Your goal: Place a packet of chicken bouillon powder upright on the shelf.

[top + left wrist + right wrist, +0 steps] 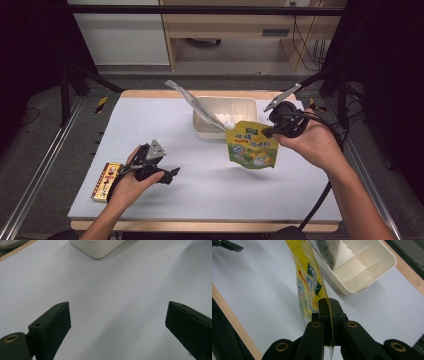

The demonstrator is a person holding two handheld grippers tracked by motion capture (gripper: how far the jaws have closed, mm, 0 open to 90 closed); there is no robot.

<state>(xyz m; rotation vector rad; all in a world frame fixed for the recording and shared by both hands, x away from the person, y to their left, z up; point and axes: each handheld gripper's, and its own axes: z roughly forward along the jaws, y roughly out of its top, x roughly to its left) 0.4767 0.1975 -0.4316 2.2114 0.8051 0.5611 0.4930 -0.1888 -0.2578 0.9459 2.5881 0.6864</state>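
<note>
Our right gripper (268, 131) has its jaws clamped on the yellow pouch (251, 145), up in the air just beside the cream tub (249, 103); we think it goes in next; our left gripper (172, 174) waits, jaws wide apart, over the surface (210, 180).

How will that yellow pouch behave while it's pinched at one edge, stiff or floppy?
Probably floppy: the yellow pouch hangs below the right tool, which is shut on a thin edge, clear of the table. It bulges slightly lower down, so it likely swings when moved. The film looks glossy, so it may slip.
</note>
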